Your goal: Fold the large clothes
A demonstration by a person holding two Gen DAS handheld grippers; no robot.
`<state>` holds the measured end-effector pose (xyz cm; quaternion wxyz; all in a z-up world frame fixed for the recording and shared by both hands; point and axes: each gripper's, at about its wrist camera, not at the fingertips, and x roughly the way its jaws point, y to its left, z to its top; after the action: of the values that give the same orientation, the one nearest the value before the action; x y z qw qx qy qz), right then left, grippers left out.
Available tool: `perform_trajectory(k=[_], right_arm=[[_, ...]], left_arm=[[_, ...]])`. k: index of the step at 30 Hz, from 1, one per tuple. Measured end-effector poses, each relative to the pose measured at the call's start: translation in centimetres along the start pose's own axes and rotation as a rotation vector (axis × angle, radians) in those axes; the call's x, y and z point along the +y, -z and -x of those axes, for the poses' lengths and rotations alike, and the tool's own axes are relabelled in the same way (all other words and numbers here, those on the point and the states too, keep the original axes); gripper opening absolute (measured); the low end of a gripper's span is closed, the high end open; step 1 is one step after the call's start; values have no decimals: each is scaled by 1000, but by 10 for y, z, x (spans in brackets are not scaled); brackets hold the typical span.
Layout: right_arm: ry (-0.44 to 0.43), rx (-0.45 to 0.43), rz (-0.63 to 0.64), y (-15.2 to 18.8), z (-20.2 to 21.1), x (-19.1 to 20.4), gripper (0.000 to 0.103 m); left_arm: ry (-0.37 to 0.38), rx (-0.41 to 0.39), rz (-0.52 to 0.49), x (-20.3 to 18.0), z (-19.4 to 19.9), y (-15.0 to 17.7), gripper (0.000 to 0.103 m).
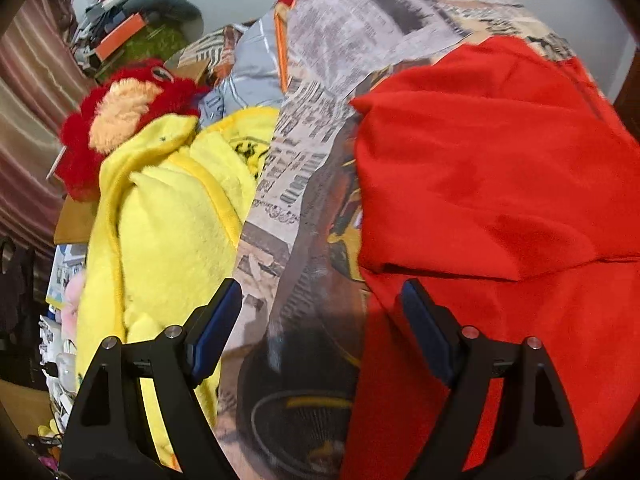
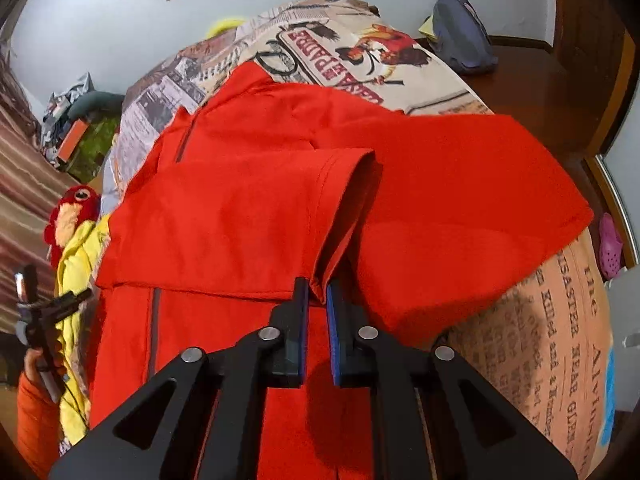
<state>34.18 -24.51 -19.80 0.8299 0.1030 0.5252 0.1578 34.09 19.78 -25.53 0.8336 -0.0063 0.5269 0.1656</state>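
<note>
Right gripper (image 2: 317, 290): jaws standing nearly closed, the blue pads (image 2: 334, 320) pinching the hem corner of a folded-over sleeve (image 2: 256, 216) of the red garment (image 2: 460, 200). The sleeve is lying across the garment's body, running from the gripper toward 11 o'clock in the right wrist view. A dark zip line (image 2: 154, 320) is showing at 8 o'clock of the gripper.

Left gripper (image 1: 322, 308): jaws standing wide, holding nothing. It is hovering over the printed bedcover (image 1: 304, 184); its right finger (image 1: 424, 328) is overlapping the red garment's (image 1: 500, 168) edge in the left wrist view, contact not certain. In the right wrist view the left gripper (image 2: 48, 304) is appearing at 9 o'clock, carried by a hand (image 2: 34, 360) with an orange sleeve (image 2: 36, 420).

Task item: the red garment is lying spread on the bedcover (image 2: 552, 340), covering most of the middle of the bed.

Surroundings, left wrist view: a yellow fleece garment (image 1: 172, 232) is lying at 9 o'clock of the left gripper, just beside the bare strip of bedcover. A red plush toy (image 1: 120, 116) is sitting at 10 o'clock, touching the yellow fleece. Clutter pile (image 1: 132, 28) at 11 o'clock, well apart. Right wrist view: a blue-grey bag (image 2: 464, 36) is resting on a wooden ledge (image 2: 552, 80) at 1 o'clock; a pink clog (image 2: 610, 246) at 3 o'clock, off the bed.
</note>
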Motion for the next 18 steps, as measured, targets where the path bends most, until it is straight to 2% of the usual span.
perform_trajectory(k=[4,7,10,12,14,18], right_arm=[[12,12,-11,3,11,-10,11],[10,-6,-32,3,26,-20,19],[41,-61,-49,0,46,-33,36],[73,-108,-75,-2,62,-48,52],[87,-139,-105,-4,72,-62,57],[92,-141,-203,-7,75,-97,57]], left_arm=[[28,-52,-22,-10,32,-2,82],[61,-91,-39,-24,54,-7,82],[95,-130,-63,-42,73,-13,82],[122,-159,-85,-58,85,-18,82],[148,-185,-107,-75,95,-22,82],[204,-225,-143,-104,109,-26,82]])
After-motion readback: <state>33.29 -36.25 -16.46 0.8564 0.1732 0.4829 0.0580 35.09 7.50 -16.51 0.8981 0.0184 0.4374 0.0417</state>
